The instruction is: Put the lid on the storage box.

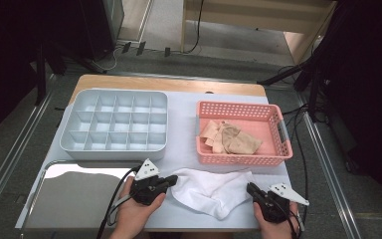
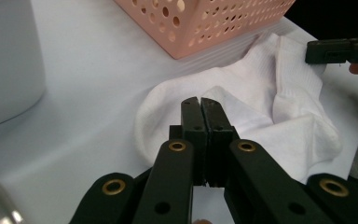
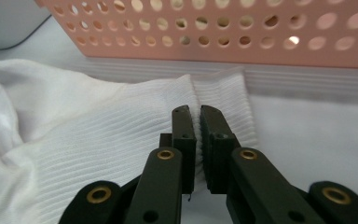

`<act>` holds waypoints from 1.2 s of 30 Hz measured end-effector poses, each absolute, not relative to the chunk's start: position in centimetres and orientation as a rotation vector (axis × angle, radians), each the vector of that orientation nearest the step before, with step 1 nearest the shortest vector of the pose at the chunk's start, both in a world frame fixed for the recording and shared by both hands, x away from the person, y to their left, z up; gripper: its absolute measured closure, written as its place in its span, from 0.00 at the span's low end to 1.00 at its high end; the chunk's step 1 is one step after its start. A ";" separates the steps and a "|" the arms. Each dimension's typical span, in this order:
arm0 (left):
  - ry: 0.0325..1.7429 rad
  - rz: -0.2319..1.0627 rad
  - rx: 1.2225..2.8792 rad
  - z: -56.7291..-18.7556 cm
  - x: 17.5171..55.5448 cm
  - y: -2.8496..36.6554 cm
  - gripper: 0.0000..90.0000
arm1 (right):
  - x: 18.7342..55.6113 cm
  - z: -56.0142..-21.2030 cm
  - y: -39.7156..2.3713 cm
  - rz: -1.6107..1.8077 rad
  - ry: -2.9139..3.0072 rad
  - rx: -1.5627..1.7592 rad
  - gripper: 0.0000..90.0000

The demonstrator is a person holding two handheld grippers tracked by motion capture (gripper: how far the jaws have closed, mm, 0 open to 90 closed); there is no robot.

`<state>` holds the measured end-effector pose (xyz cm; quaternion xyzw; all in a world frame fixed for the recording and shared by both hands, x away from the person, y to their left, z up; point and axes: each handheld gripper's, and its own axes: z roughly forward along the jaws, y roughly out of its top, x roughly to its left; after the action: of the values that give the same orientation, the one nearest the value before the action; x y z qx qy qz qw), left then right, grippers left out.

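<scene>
A white sock (image 1: 209, 191) lies crumpled along the table's front edge, between my two grippers. My left gripper (image 1: 170, 180) is at the sock's left, rounded end. In the left gripper view its jaws (image 2: 200, 100) are pressed together where a fold of the sock (image 2: 270, 121) meets their tips. My right gripper (image 1: 250, 188) is at the ribbed cuff on the right. In the right gripper view its jaws (image 3: 195, 111) stand almost together, with ribbed white fabric (image 3: 74, 130) pinched in the narrow gap. The right gripper's tip (image 2: 314, 51) also shows in the left gripper view.
A pink perforated basket (image 1: 238, 105) just behind the sock holds beige socks (image 1: 231, 138). A grey divided organiser (image 1: 114, 149) stands at the back left. A shiny metal tray (image 1: 69, 199) lies at the front left, beside my left hand.
</scene>
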<state>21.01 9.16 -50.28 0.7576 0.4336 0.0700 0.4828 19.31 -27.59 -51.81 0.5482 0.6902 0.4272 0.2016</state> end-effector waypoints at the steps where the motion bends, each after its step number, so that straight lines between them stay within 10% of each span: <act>1: 1.057 0.170 1.846 -50.3 21.0 9.2 1.00 | 19.3 -51.8 -27.6 1.193 1.928 1.531 0.95; 13: 1.103 0.134 1.891 -52.2 18.6 10.5 1.00 | 16.3 -52.5 -30.4 1.183 1.882 1.623 0.95; 27: 1.179 0.083 1.778 -52.2 19.8 10.9 0.71 | 15.8 -53.2 -30.3 1.242 1.861 1.687 0.68; 32: 1.151 0.096 1.861 -52.4 19.2 9.8 0.73 | 15.7 -53.2 -29.6 1.181 1.871 1.673 0.83; 36: 1.108 0.123 1.883 -52.3 18.8 9.8 1.00 | 15.5 -53.1 -29.6 1.177 1.887 1.670 0.93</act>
<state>18.82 9.76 -52.29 0.7647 0.4499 0.0497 0.4587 15.46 -29.61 -53.05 0.5907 0.6676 0.4162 0.1792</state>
